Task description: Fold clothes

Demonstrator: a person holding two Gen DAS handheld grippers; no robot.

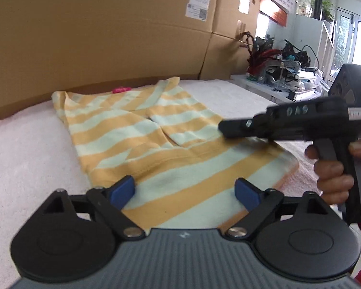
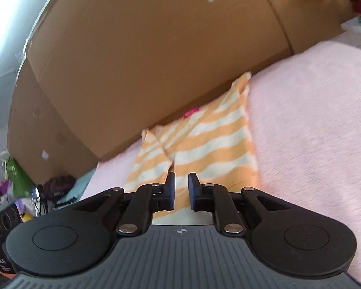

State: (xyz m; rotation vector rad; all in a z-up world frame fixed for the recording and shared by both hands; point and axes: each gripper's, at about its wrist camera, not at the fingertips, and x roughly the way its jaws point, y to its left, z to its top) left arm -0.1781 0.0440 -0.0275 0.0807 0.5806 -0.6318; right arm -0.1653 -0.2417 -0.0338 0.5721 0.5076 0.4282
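Observation:
A yellow-and-white striped top (image 1: 137, 139) lies flat on a pink fuzzy blanket (image 1: 24, 156), its sleeves folded in over the body and a pink neck label (image 1: 121, 89) at the far end. My left gripper (image 1: 184, 190) hovers over the near hem with its blue pads wide apart and nothing between them. A hand (image 1: 334, 168) holds my right gripper (image 1: 225, 127) above the top's right side. In the right wrist view the right gripper (image 2: 181, 187) shows only a narrow gap between its pads, with nothing gripped; the striped top (image 2: 204, 144) lies just ahead.
Large cardboard boxes (image 1: 108, 36) form a wall right behind the blanket. A cluttered white table (image 1: 284, 72) with cables and devices stands at the far right. Pink blanket (image 2: 312, 120) stretches to the right of the top. Bags and clutter (image 2: 16, 175) sit lower left.

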